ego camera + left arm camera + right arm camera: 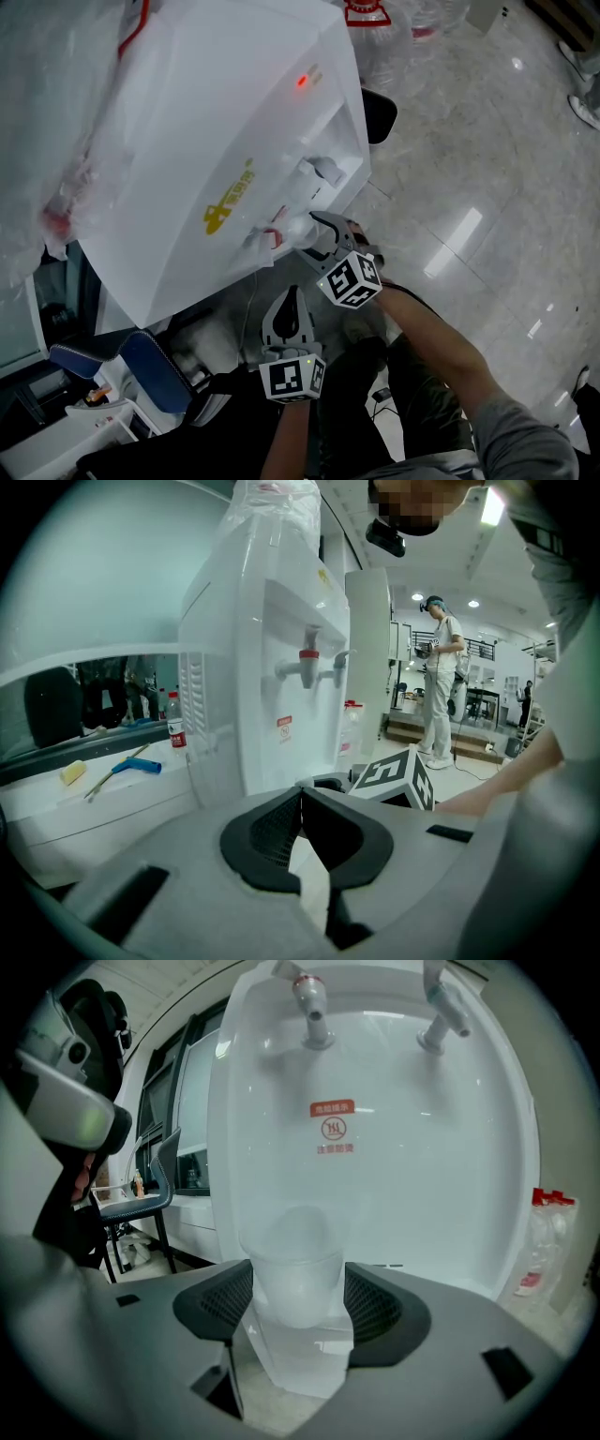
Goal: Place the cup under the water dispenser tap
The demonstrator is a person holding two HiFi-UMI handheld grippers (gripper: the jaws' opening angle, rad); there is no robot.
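**A:** How far along are you?

**B:** Nearly done, I think. The dispenser (422,1147) stands right in front of me, and my right gripper (298,1283) reaches into its recess.

**A:** And the other one?

**B:** My left gripper (302,794) hangs lower and off to the side. Its jaws are closed tip to tip with nothing between them, and it has no part in this.

**A:** Where is the cup?

**B:** The cup (292,1246) is upright between my right jaws, near the back of the recess. The jaws stand wide, one just beside each side of it, and I judge that they are not squeezing it.

**A:** Is it under a tap?

**B:** It is below the red tap (312,997), a shade to the left as I see it. So the placing looks done.

**A:** What is left?

**B:** I cannot tell whether its base rests on anything. I want to be sure of that, then draw the right gripper straight back without knocking the cup.
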